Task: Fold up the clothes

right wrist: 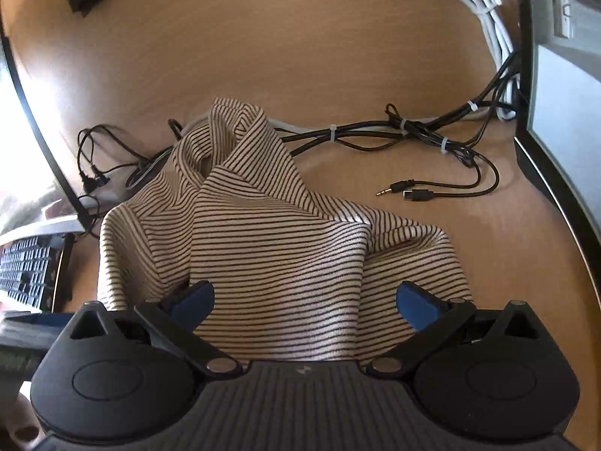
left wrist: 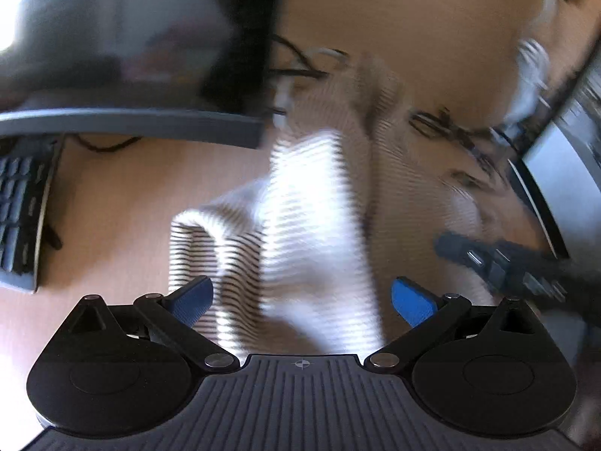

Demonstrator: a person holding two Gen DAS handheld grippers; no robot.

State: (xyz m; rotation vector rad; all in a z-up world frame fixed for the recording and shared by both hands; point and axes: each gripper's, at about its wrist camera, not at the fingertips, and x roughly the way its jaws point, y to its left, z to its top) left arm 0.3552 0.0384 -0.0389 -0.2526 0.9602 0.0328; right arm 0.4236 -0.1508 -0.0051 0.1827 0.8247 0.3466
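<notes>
A cream shirt with thin black stripes (right wrist: 270, 233) lies crumpled on the wooden desk (right wrist: 300, 45). It also shows in the left wrist view (left wrist: 300, 218), blurred by motion. My left gripper (left wrist: 302, 298) is open, its blue pads (left wrist: 193, 300) apart over the near edge of the shirt. My right gripper (right wrist: 304, 302) is open too, pads (right wrist: 415, 308) apart with the shirt's near edge lying between them, not clamped. The right gripper's body (left wrist: 499, 263) shows at the right of the left wrist view.
A black keyboard (right wrist: 26, 270) lies at the left, also in the left wrist view (left wrist: 20, 218). A monitor (left wrist: 124, 56) stands behind it. Tied black cables (right wrist: 405, 131) with loose plugs (right wrist: 409, 191) lie behind the shirt. White cable (right wrist: 477, 3) and a computer case (right wrist: 559, 86) stand at the right.
</notes>
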